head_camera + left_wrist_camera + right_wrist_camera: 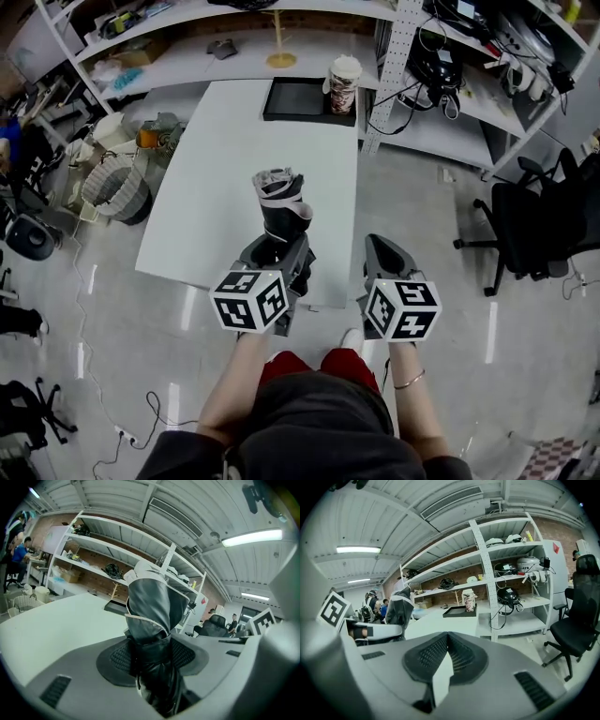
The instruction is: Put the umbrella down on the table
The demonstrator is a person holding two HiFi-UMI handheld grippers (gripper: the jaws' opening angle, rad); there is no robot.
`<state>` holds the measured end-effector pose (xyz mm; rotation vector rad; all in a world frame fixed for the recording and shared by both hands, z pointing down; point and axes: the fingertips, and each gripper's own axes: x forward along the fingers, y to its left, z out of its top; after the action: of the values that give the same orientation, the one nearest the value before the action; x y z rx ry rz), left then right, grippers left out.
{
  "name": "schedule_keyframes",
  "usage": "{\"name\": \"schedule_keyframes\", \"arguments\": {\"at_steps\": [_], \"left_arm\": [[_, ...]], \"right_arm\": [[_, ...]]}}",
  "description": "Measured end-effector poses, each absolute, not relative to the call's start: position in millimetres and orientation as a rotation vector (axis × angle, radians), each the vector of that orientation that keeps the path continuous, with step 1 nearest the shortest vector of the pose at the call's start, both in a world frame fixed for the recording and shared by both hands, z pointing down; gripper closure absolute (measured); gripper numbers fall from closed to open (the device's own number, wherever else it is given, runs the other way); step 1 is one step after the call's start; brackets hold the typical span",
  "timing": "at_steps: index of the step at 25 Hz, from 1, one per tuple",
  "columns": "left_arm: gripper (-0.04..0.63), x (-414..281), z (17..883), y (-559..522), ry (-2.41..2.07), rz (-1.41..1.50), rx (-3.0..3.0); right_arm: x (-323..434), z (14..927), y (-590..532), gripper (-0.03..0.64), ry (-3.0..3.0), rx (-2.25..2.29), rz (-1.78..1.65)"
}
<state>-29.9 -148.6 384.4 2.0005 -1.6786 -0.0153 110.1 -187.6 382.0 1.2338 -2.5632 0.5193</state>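
Note:
A folded black, grey and white umbrella (280, 210) stands upright in my left gripper (277, 251), over the near edge of the white table (225, 141). In the left gripper view the umbrella (149, 616) fills the middle, and the left gripper (151, 654) is shut on its dark lower part, with both pads pressing its sides. My right gripper (385, 247) hangs just right of the table's near corner, above the floor. Its tips meet, so it is shut and holds nothing (448, 635). From there the umbrella (399, 609) shows at the left.
A black tray (298, 99) and a patterned cup (343, 84) sit at the table's far end. White shelving (441, 122) runs behind and to the right. A black office chair (530, 225) stands at the right. A wicker basket (116, 187) and clutter lie at the left.

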Motion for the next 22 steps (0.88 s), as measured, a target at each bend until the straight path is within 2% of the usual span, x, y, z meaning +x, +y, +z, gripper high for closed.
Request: {"name": "schedule_keyframes", "arguments": {"at_steps": [11, 22], "left_arm": [[0.394, 10, 395, -185, -1.857, -0.005, 1.820], [0.394, 16, 411, -184, -1.972, 0.023, 1.667]], "right_arm": [[142, 394, -240, 0.598, -2.645, 0.959, 0.533], [128, 400, -255, 0.598, -2.707, 0.727, 0.523]]}}
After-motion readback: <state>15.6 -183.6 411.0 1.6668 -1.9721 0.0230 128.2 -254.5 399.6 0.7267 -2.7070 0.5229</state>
